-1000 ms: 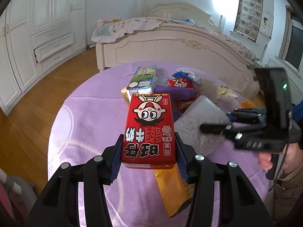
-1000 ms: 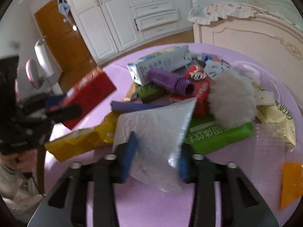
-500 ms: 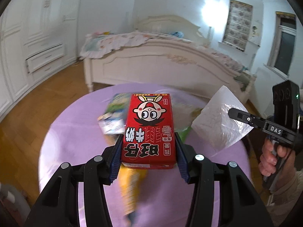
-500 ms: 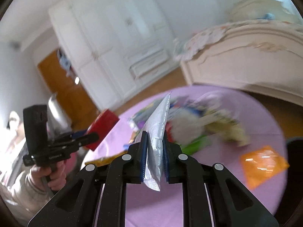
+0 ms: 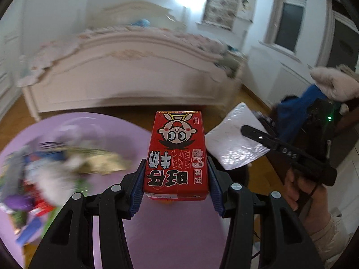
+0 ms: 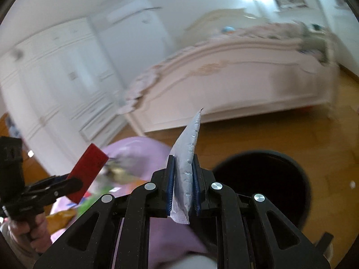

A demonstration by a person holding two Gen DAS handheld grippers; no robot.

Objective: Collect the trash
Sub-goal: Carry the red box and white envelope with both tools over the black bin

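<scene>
Gripping red cartoon-face carton (image 5: 177,154), left fingers (image 5: 138,179); right fingers (image 6: 170,186) clamp crinkled silver wrapper (image 6: 186,157).

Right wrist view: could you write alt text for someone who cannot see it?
A black claw pinches a silvery plastic wrapper above a purple table, with a dark round bin on the wooden floor beside it. At left, another claw holds a red carton; behind stands a blurred bed.
</scene>
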